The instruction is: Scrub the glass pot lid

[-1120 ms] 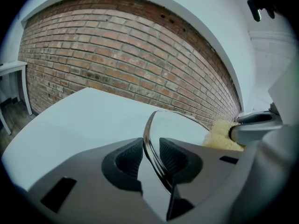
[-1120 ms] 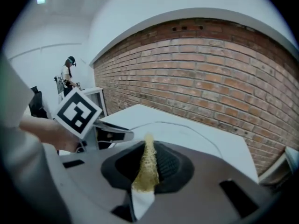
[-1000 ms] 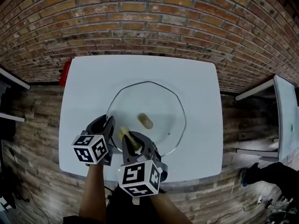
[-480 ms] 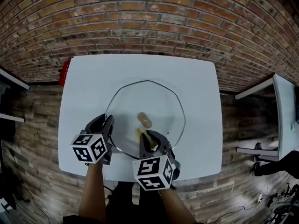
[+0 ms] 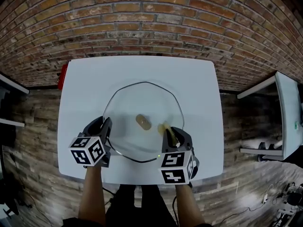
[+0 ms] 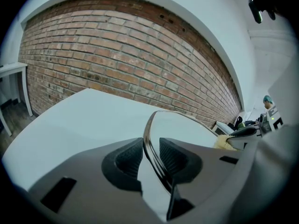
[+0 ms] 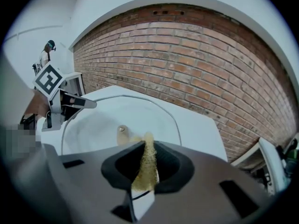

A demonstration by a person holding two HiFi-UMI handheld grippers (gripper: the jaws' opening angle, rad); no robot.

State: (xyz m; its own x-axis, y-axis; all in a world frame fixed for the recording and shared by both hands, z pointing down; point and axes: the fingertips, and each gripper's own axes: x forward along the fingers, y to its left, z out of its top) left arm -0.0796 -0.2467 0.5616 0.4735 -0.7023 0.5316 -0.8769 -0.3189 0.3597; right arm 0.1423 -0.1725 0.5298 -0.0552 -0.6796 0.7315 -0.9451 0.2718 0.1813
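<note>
Clamping the left gripper (image 6: 149, 146) on the round clear glass pot lid (image 5: 142, 98), squeezing the soft yellow sponge (image 7: 145, 164) in the right gripper (image 7: 147, 157).
Biting right on the thin dark rim (image 6: 148, 129). Hard, slippery, easy to break, so probably best held there. Lying mid square white table (image 5: 199, 79), bare room all round, near edge close.

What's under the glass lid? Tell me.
Through the glass lid only the white table shows. Whatever lies beneath the knob and the sponge is covered.
</note>
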